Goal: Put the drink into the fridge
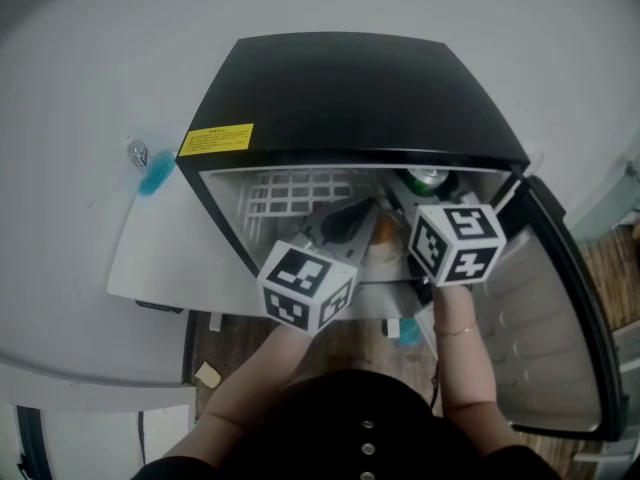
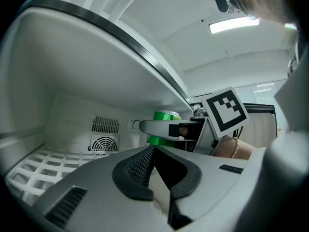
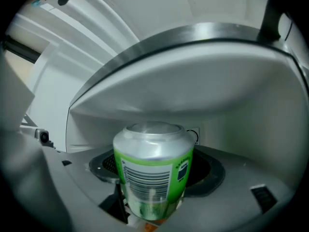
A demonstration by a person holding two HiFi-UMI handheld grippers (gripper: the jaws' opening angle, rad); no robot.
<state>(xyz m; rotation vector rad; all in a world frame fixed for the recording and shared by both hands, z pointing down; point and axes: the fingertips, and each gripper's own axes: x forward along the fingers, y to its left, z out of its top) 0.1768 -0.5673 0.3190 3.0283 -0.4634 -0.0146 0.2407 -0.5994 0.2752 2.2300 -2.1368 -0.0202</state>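
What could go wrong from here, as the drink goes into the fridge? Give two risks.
1. The green can, held by the right gripper, might tip if released onto the wire shelf, whose grid has open gaps.
2. The left gripper, shut and empty, sits close beside the right one in the opening of the fridge; they could knock together and jolt the can.

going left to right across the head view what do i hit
blue item → yellow sticker → left gripper → right gripper holding the green can → open fridge door
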